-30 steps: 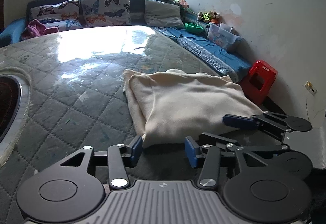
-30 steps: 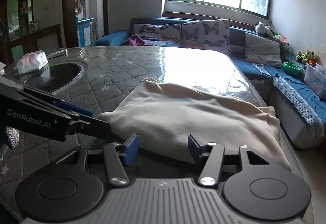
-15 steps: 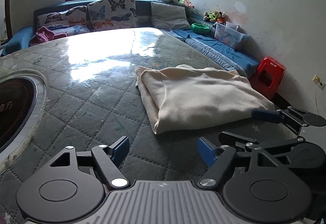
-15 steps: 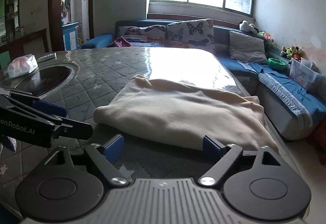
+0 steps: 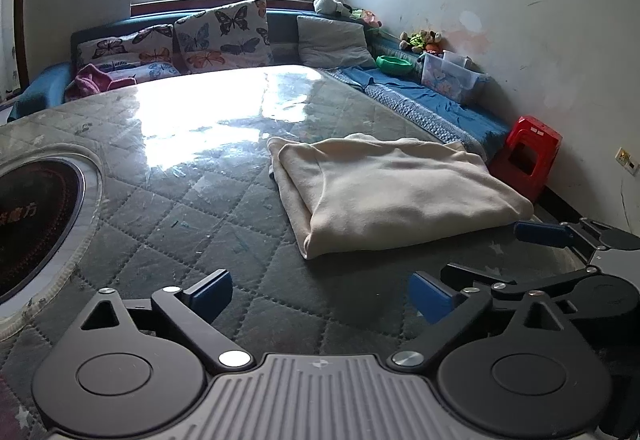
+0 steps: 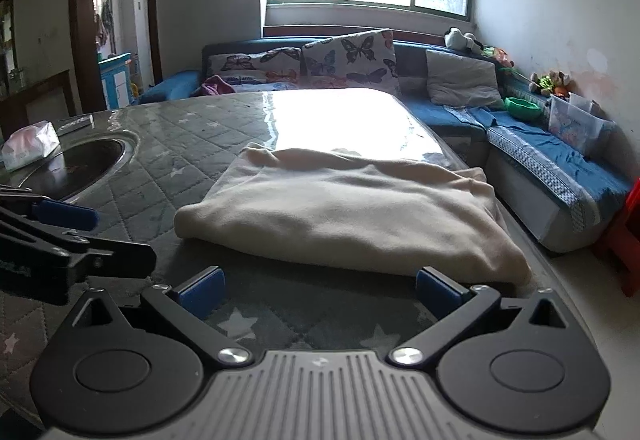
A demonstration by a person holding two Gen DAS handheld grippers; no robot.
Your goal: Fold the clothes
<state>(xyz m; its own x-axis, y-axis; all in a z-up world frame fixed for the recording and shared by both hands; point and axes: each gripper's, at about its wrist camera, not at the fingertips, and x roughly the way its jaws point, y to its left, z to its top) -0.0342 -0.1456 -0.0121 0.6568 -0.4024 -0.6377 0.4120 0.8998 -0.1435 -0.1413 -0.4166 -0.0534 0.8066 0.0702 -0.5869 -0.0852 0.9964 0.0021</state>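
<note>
Through my left wrist camera, my left gripper (image 5: 320,294) is opening wide and empty, the cream garment (image 5: 394,188) already folded at one o'clock on the quilted table (image 5: 168,208); through my right, my right gripper (image 6: 318,290) opens likewise, nothing between, garment at twelve, perhaps finished.

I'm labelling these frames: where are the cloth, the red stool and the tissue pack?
cloth (image 5: 392,192): left wrist view, middle of its top.
red stool (image 5: 532,134): left wrist view, seat.
tissue pack (image 6: 30,144): right wrist view, front face.
</note>
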